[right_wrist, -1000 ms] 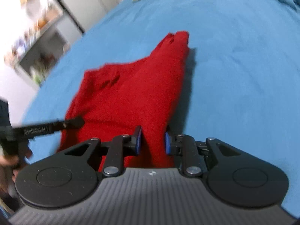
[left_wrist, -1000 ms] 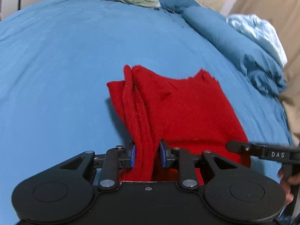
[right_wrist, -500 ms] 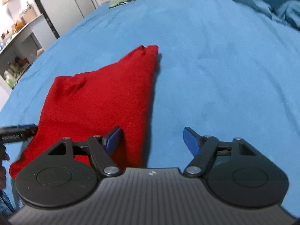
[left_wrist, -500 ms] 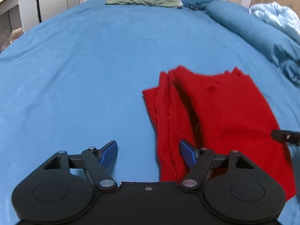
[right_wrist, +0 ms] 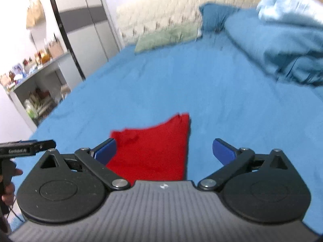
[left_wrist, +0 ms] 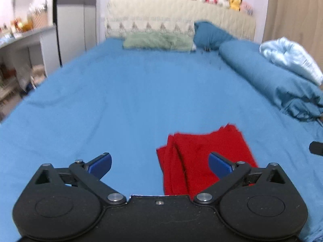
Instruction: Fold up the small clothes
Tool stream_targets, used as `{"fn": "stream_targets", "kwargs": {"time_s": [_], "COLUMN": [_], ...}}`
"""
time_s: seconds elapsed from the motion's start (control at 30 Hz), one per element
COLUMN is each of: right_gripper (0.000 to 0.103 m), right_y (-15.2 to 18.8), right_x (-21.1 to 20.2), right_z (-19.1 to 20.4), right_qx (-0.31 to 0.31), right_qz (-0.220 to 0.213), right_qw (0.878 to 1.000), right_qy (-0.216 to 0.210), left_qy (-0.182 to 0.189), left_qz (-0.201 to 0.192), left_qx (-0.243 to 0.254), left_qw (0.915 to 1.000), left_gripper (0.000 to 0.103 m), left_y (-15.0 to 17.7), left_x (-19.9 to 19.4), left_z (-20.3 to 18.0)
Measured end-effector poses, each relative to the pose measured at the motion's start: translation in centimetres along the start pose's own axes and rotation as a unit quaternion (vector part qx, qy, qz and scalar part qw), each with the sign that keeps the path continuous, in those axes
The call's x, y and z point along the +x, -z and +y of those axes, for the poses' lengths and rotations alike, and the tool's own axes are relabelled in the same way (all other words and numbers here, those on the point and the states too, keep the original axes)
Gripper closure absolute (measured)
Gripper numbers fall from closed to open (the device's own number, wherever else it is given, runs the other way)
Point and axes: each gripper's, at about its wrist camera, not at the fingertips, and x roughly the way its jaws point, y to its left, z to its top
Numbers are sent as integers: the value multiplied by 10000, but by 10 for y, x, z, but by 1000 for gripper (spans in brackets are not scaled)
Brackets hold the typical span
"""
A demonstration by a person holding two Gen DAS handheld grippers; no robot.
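Note:
A folded red garment (left_wrist: 203, 157) lies flat on the blue bed sheet (left_wrist: 121, 100). It also shows in the right wrist view (right_wrist: 153, 151). My left gripper (left_wrist: 159, 164) is open and empty, raised above the garment's near left edge. My right gripper (right_wrist: 164, 148) is open and empty, raised above the garment's near right edge. Neither gripper touches the cloth. The left gripper's body (right_wrist: 24, 148) shows at the left edge of the right wrist view.
A rolled blue duvet (left_wrist: 282, 84) with a light blue blanket (left_wrist: 290, 58) lies along the bed's right side. A green pillow (left_wrist: 157, 41) and a blue pillow (left_wrist: 212, 33) lie at the headboard. Shelves (right_wrist: 34, 88) and a wardrobe (right_wrist: 90, 30) stand left of the bed.
Both grippers were shut on the red garment's near edge, then opened and let it go. Both have since lifted and pulled back, and the garment stays folded on the bed.

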Motion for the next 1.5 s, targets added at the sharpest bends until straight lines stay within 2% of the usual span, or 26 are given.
{"fn": "stream_targets", "kwargs": {"time_s": [0.1,0.2,0.3,0.43,0.63,0.83,1.1,1.5], "right_gripper": [0,0,0,0,0,0,0,0], "right_y": [-4,4,20,47,82,99,97,95], "right_x": [-42,-70,-89,-96,-96,-100,-105,-109], "right_z": [21,43,60,70,72,75,77,79], "right_qx": [-88,-367,-551,-659,-598,-537,-516,-520], "right_qz": [-97,-16,254,602,1042,1187,1152,1117], "right_qw": [9989,9954,9908,9855,9819,9798,9800,9802], "right_qy": [451,880,1212,1441,1466,1520,1539,1547], "left_qy": [-202,-239,-352,-440,-494,-475,-343,-382], "left_qz": [-180,-198,-69,108,300,438,359,313], "left_qx": [116,192,262,322,472,495,524,556], "left_qw": [9996,9993,9990,9985,9972,9967,9974,9972], "left_gripper": [0,0,0,0,0,0,0,0], "left_y": [2,14,29,48,69,86,88,89], "left_x": [-46,-78,-94,-107,-111,-114,-120,-121], "left_z": [-13,-23,-29,-29,-26,-24,-30,-32]}}
